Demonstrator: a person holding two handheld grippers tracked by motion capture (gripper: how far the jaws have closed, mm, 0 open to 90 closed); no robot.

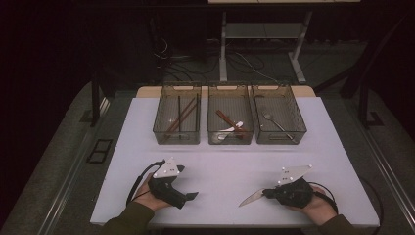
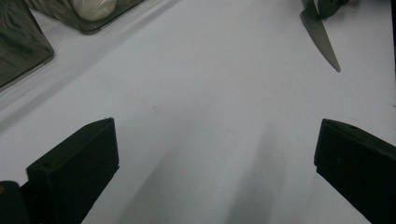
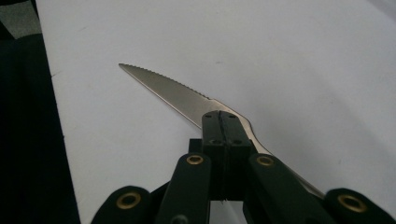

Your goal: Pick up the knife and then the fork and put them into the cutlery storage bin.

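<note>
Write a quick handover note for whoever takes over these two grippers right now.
Right gripper: shut on the knife, blade pointing left over the table.
Left gripper: open, empty, low over the table.
Three bins at the far edge: left bin holds chopsticks, middle bin a white spoon and sticks, right bin metal cutlery.
Done: knife picked up.
Left: probably drop it in the right bin.

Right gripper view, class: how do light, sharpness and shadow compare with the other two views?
Right gripper view: knife sharp, blade gleaming. Left gripper view: soft shadows stretch from the left claw across the table. High view: dim, dark surroundings, bins murky.
</note>
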